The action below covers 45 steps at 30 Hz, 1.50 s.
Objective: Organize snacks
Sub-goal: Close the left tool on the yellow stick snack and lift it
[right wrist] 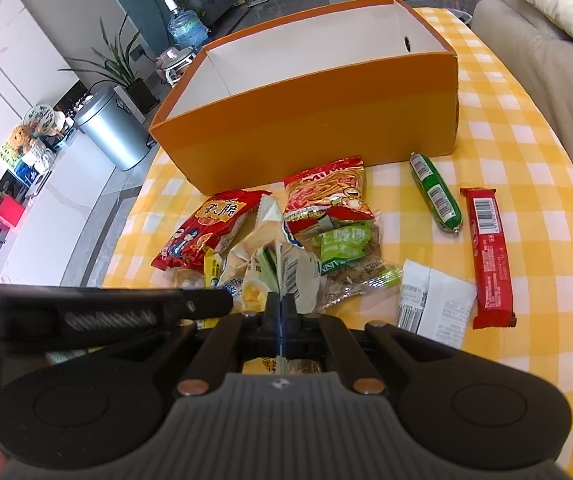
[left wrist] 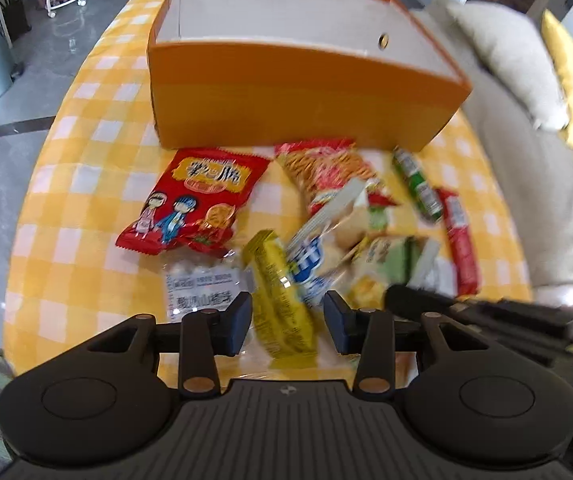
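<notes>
An orange box [left wrist: 286,92] [right wrist: 306,136] with a white inside stands open at the back of the yellow checked table. In front of it lie a red cartoon snack bag [left wrist: 202,200] [right wrist: 206,232], a red noodle-snack bag [left wrist: 326,172] [right wrist: 326,192], a green sausage [left wrist: 416,186] [right wrist: 436,192] and a red bar [left wrist: 460,240] [right wrist: 490,252]. My left gripper [left wrist: 288,312] is open astride a yellow packet [left wrist: 282,300]; the pads do not press on it. My right gripper [right wrist: 281,300] is shut on a fold of a pale white-green snack packet [right wrist: 276,264].
A green raisin bag [right wrist: 346,248], a white sachet [right wrist: 434,304] and a clear packet with a white label [left wrist: 202,288] lie in the heap. A beige sofa [right wrist: 566,80] borders the table's right side. A metal bin [right wrist: 114,128] stands on the floor past the left edge.
</notes>
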Motion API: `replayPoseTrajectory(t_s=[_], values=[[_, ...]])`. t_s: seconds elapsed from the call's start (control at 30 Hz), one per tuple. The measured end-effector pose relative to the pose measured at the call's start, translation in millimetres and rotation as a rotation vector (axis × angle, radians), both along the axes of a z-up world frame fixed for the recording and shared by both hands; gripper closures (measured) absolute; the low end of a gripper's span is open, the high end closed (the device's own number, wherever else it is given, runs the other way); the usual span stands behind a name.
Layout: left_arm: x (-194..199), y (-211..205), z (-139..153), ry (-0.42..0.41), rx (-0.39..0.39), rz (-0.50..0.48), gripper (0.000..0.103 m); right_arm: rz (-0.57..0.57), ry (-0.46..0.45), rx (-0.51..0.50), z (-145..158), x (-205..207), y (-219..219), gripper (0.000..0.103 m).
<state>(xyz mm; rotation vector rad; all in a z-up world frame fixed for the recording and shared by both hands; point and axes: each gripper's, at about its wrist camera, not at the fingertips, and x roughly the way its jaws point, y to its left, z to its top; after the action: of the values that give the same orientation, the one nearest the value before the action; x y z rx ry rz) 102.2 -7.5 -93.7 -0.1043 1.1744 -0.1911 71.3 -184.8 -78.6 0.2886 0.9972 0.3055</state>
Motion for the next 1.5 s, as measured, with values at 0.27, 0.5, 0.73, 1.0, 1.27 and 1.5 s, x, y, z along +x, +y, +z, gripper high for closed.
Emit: replayPoseTrajectory(t_s=[0.27, 0.5, 0.73, 1.0, 1.27, 1.5], values=[[2.8, -10.1, -13.3, 0.02, 0.111, -0.049, 0.064, -0.014, 0.021, 0.018, -4.6, 3.1, -3.0, 0.103], [2.5, -6.1, -15.3, 0.008, 0.079, -0.033, 0.089, -0.042, 0.056, 0.03, -13.7, 7.3, -7.7, 0.103], [-3.4, 9.1, 10.7, -0.042, -0.023, 0.01, 0.093, -0.028, -0.018, 0.073, 9.0, 1.3, -7.2, 0.103], [-4.4, 5.3, -1.0, -0.011, -0.04, 0.0, 0.093, -0.018, -0.03, 0.059, 7.4, -0.6, -6.6, 0.103], [-3.1, 8.3, -2.2, -0.001, -0.069, -0.007, 0.093, -0.046, -0.005, 0.012, -11.5, 6.9, -2.8, 0.061], [-2.3, 10.8, 1.2, 0.0, -0.087, 0.0, 0.093, -0.066, 0.042, 0.052, -19.8, 14.4, -4.3, 0.083]])
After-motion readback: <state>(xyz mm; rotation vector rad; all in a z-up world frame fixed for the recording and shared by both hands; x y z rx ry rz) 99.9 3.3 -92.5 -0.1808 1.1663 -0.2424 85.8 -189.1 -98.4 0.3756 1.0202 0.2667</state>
